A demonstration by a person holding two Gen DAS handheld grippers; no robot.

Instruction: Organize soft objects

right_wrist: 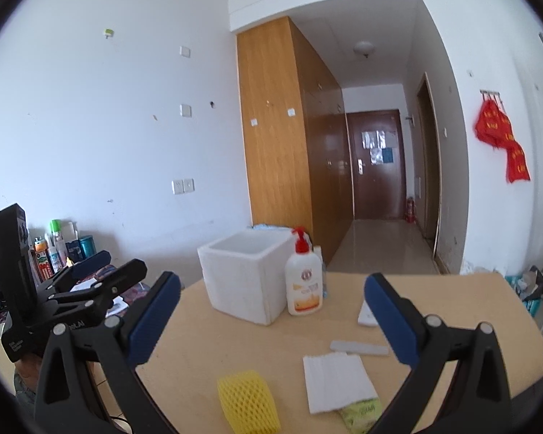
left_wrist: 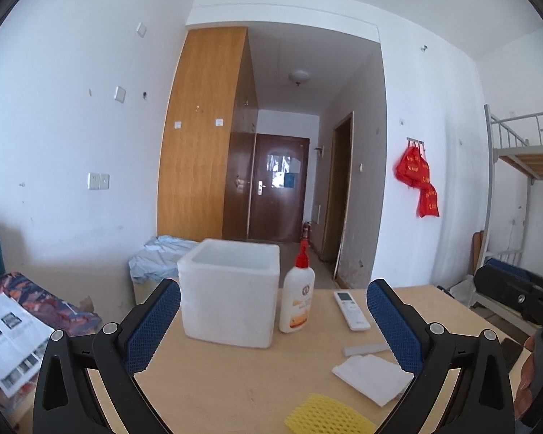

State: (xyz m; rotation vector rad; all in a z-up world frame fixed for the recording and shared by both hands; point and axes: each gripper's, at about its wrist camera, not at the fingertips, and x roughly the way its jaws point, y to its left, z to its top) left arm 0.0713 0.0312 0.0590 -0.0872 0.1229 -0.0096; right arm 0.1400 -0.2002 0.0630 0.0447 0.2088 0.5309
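Both tools, left tool point(left_wrist: 273, 311) and right tool point(right_wrist: 271, 307), hover with jaws spread apart, holding nothing. In front of the open white foam box point(left_wrist: 231, 291) on the worktop point(left_wrist: 235, 379) lie a yellow foam mesh sleeve point(right_wrist: 248, 399) and a folded white cloth point(right_wrist: 335, 381). I'd pinch the sleeve lightly mid-body, then lift clear of the box rim. The print on the white pump bottle point(right_wrist: 303, 282) beside the box is too small to read.

Foam box point(left_wrist: 231, 296) far left on the table point(left_wrist: 235, 390), pump bottle point(left_wrist: 297, 300) just right of it, remote point(left_wrist: 352, 310) further right, flat strip point(left_wrist: 365, 350) nearer, folded sheet point(left_wrist: 374, 378) nearer still, mesh sleeve point(left_wrist: 327, 417) nearest, left of sheet.
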